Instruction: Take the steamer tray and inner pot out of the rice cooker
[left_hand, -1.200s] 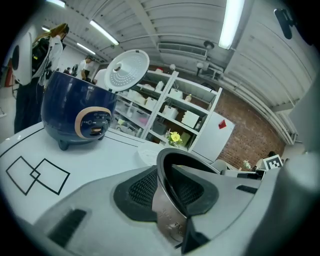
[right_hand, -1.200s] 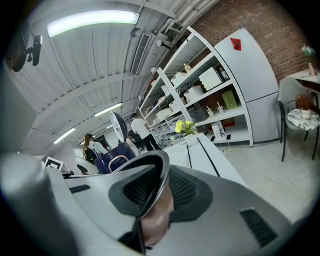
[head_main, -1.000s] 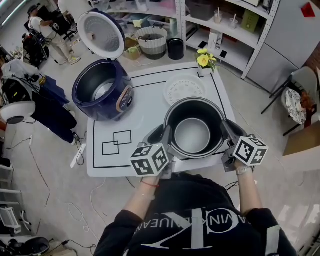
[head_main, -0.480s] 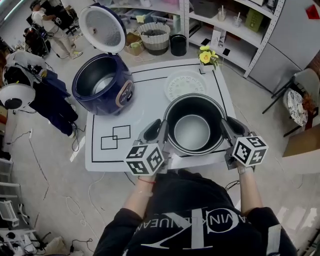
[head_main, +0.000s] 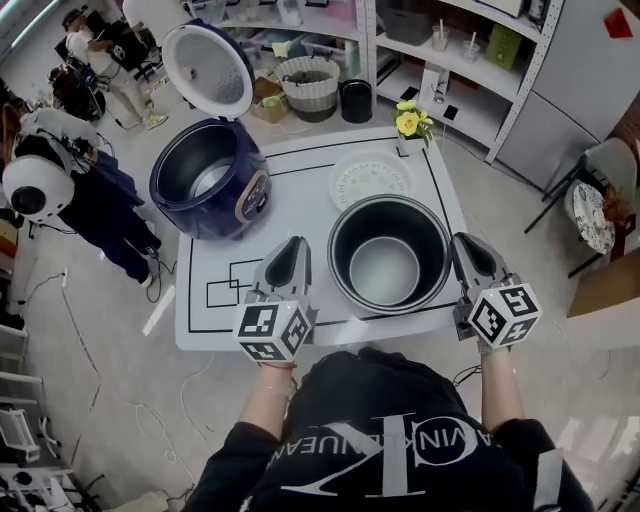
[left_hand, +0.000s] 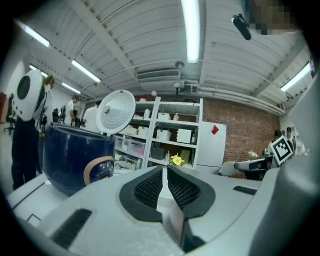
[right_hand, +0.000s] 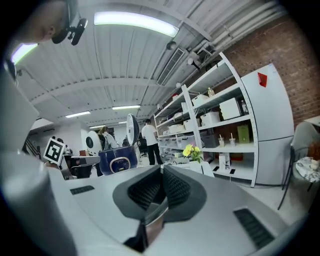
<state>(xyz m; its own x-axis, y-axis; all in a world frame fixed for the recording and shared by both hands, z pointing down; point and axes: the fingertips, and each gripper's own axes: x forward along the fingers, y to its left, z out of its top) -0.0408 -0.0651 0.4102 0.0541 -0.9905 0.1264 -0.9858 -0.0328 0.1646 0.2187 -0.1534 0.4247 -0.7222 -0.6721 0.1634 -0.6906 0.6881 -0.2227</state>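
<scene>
The inner pot (head_main: 388, 262) stands upright on the white bench (head_main: 300, 205), near the front edge, and no hand-held gripper touches it. The left hand-held gripper (head_main: 290, 246) hangs just beside the pot's left wall and the right hand-held gripper (head_main: 462, 246) just beside its right wall, so the pot sits between them. Both point away from the person. In the left gripper view the left one's pads (left_hand: 150, 189) are drawing together with only a thin slit remaining and nothing between them. In the right gripper view the right one's pads (right_hand: 174, 189) are also closing on empty air, nearly meeting. The white perforated steamer tray (head_main: 371, 178) lies flat on the bench just behind the pot. The dark blue rice cooker (head_main: 208, 180) stands at the bench's far left corner, well apart from both grippers, with its lid (head_main: 205, 70) raised.
</scene>
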